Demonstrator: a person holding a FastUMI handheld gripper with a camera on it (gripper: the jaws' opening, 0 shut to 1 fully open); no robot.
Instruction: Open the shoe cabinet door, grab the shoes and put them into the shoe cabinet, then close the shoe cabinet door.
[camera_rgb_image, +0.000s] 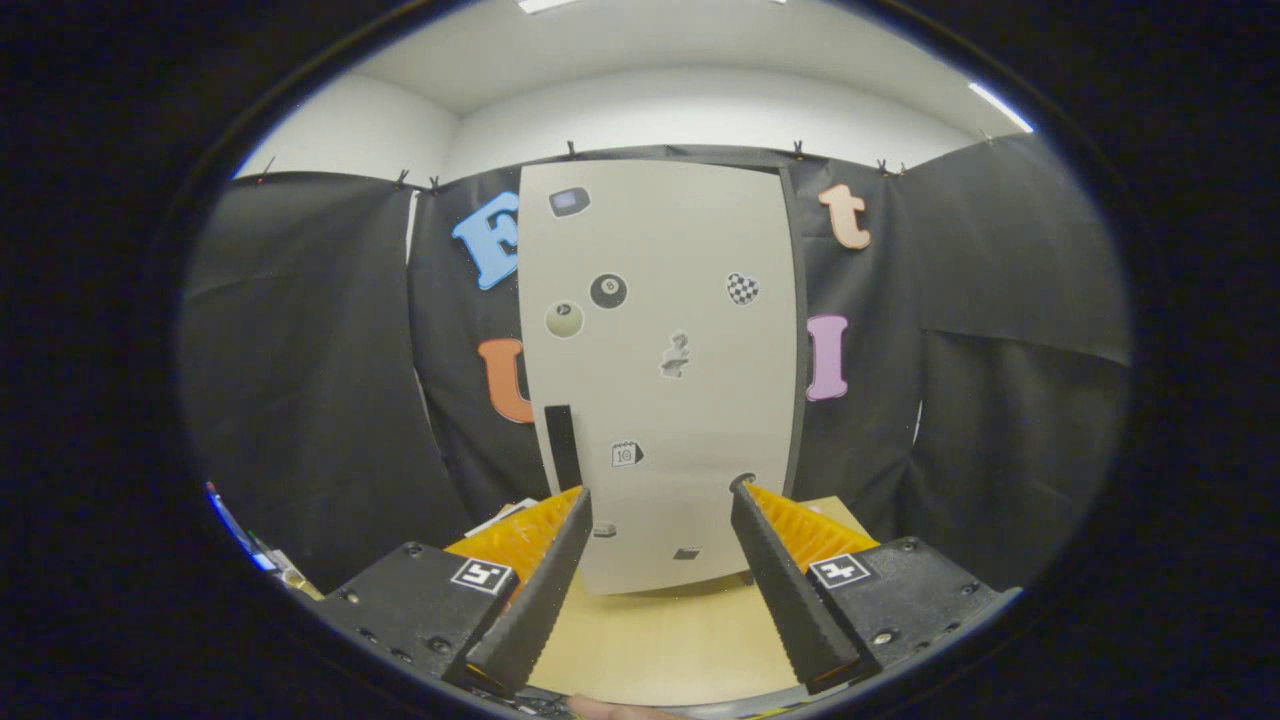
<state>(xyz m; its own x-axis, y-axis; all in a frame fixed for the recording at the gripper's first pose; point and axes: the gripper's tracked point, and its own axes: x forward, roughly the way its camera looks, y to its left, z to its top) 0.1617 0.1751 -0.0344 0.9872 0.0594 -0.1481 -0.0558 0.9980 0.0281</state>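
The cabinet (660, 380) is standing upright on the table (650, 640), its door shut and facing the hand-held gripper (660, 500), whose fingers are spread apart and gripping nothing. The door is looking like a stiff, light, smooth panel, so the dark vertical handle (562, 445) near its lower left edge is probably offering the best hold, just beyond the left finger.
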